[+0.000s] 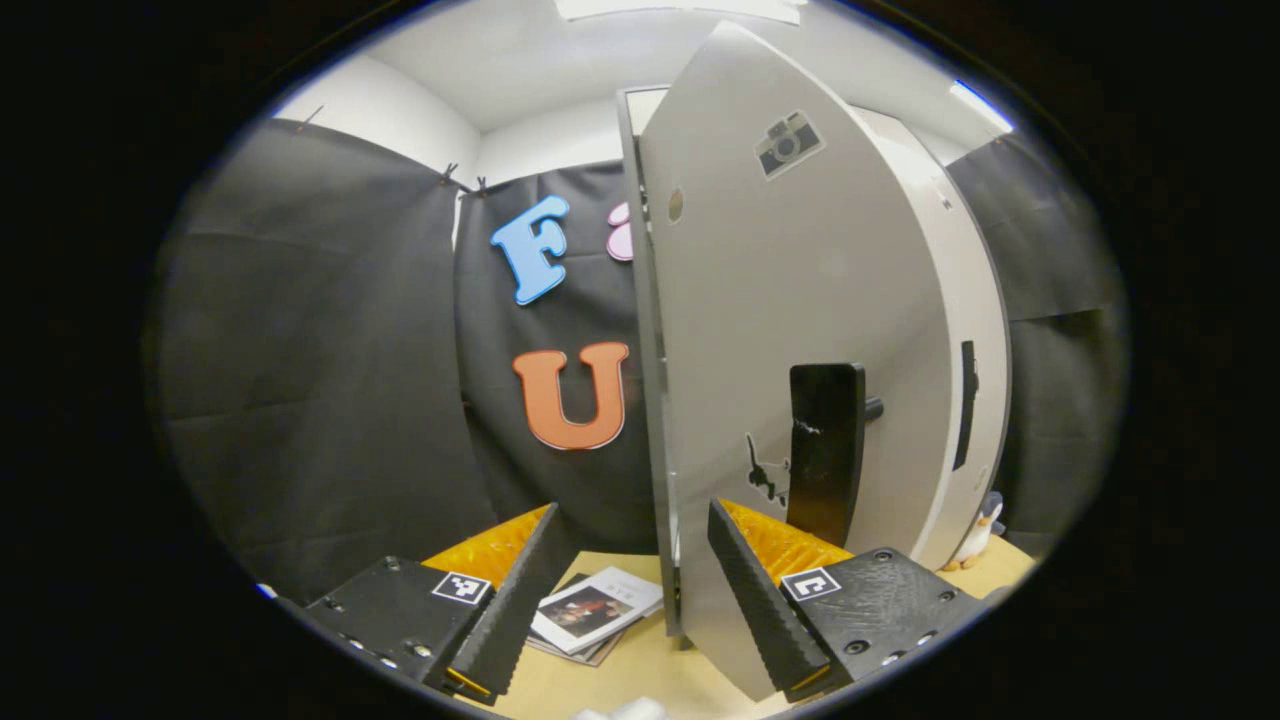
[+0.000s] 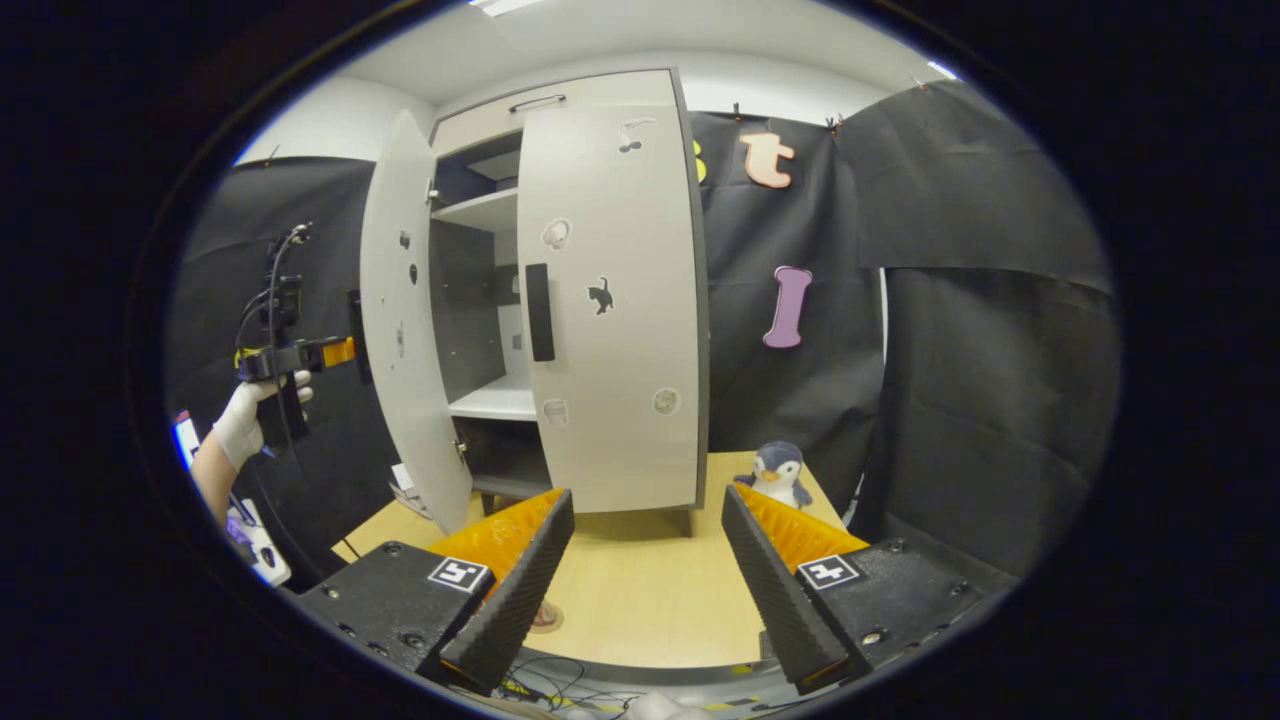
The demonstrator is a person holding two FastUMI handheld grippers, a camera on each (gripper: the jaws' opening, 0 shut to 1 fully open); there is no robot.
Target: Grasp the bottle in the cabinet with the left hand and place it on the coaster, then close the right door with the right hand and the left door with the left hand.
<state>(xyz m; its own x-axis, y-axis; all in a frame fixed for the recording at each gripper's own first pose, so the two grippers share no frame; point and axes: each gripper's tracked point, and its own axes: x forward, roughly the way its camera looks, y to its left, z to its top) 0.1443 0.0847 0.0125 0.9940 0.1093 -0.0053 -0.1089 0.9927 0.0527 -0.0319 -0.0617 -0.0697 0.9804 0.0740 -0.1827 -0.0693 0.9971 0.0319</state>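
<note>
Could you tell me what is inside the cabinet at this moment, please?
In the right gripper view, the cabinet shows bare white shelves through the gap beside the open left door. No bottle is visible there. The shut right door covers the rest of the interior.

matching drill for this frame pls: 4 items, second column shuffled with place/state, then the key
Items:
1. left door
2. right door
3. penguin toy
4. booklet

Place or state:
A. on the table, to the right of the cabinet as the right gripper view shows it
B. closed over the cabinet front
C. swung open, with the left gripper at its outer face
D. flat on the table, behind the open door's edge in the left gripper view

Pairs: 1-C, 2-B, 3-A, 4-D
</note>
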